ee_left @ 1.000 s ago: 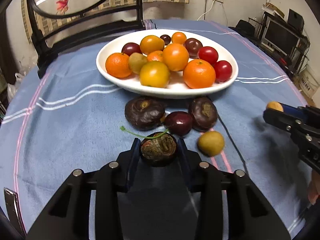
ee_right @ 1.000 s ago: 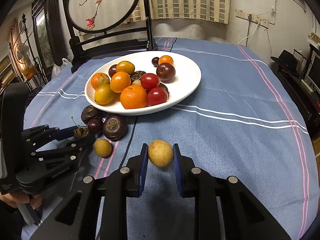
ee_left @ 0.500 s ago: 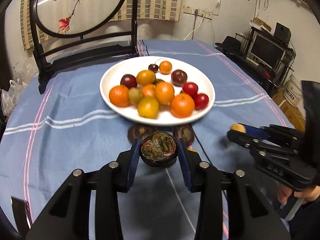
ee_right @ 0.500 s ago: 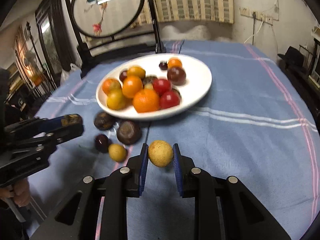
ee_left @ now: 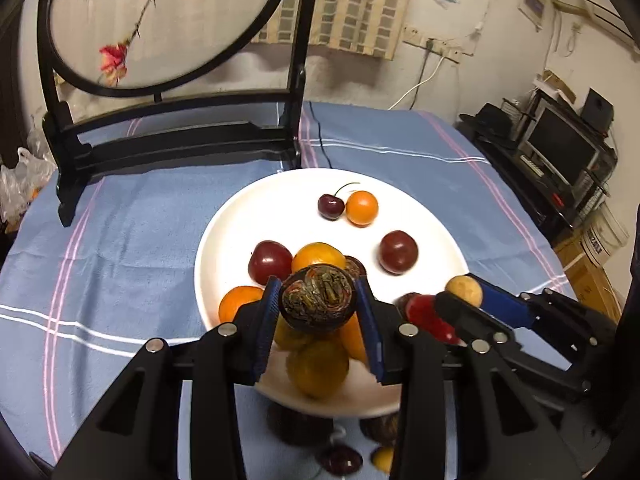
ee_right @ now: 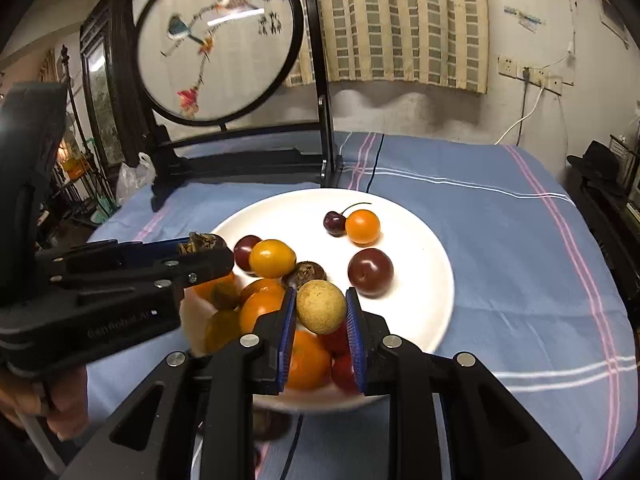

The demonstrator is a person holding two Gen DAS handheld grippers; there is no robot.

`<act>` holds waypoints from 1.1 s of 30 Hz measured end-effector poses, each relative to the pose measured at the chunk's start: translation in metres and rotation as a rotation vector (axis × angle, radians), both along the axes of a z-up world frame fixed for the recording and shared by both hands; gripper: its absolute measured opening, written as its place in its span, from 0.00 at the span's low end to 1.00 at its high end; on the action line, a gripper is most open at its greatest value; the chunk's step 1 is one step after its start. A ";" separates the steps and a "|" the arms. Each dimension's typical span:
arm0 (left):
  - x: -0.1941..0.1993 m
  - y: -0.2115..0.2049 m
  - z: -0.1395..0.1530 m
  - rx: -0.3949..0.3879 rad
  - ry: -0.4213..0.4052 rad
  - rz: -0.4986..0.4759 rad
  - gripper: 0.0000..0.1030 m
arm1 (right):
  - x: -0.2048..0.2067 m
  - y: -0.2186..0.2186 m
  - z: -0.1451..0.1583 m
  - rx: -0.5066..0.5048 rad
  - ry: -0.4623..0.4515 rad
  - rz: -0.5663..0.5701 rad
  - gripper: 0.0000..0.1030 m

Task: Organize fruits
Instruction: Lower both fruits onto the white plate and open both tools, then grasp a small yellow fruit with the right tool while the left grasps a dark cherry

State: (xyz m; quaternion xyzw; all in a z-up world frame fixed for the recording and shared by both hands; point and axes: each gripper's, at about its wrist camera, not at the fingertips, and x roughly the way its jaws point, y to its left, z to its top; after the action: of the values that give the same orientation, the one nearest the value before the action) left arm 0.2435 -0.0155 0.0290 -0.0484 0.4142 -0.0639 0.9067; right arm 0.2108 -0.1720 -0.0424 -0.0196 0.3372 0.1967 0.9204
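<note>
My left gripper [ee_left: 318, 300] is shut on a dark wrinkled fruit [ee_left: 318, 298] and holds it above the near part of the white plate [ee_left: 248, 216]. My right gripper [ee_right: 321, 307] is shut on a round tan fruit [ee_right: 321, 307], also above the plate [ee_right: 424, 248]. The plate holds several oranges, red plums and a cherry [ee_left: 331, 205]. In the left wrist view the right gripper [ee_left: 464, 296] shows at the right with the tan fruit [ee_left: 464, 289]. In the right wrist view the left gripper [ee_right: 200, 246] shows at the left.
A black wooden stand with a round embroidered screen [ee_left: 160, 20] stands behind the plate on the blue tablecloth [ee_left: 120, 232]. Several dark fruits and a small yellow one [ee_left: 382, 458] lie on the cloth just in front of the plate, under my grippers.
Both grippers have risen and moved forward from the cloth to above the plate, each still holding its fruit. The loose fruits on the cloth now lie below and behind the fingertips.
</note>
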 end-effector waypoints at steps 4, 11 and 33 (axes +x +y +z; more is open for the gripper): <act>0.010 0.002 -0.012 0.013 0.016 0.023 0.36 | 0.012 0.006 -0.008 0.008 0.021 0.007 0.25; -0.010 0.007 0.002 0.054 -0.069 0.071 0.77 | -0.002 -0.023 -0.006 0.079 0.023 -0.087 0.42; -0.121 0.048 -0.036 0.028 -0.037 0.135 0.89 | -0.100 0.028 -0.056 -0.166 0.182 0.109 0.51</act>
State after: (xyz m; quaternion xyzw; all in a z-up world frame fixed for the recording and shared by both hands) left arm 0.1227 0.0328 -0.0069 -0.0622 0.3942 0.0022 0.9169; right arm 0.1103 -0.1443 -0.0987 -0.0962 0.4327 0.2186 0.8693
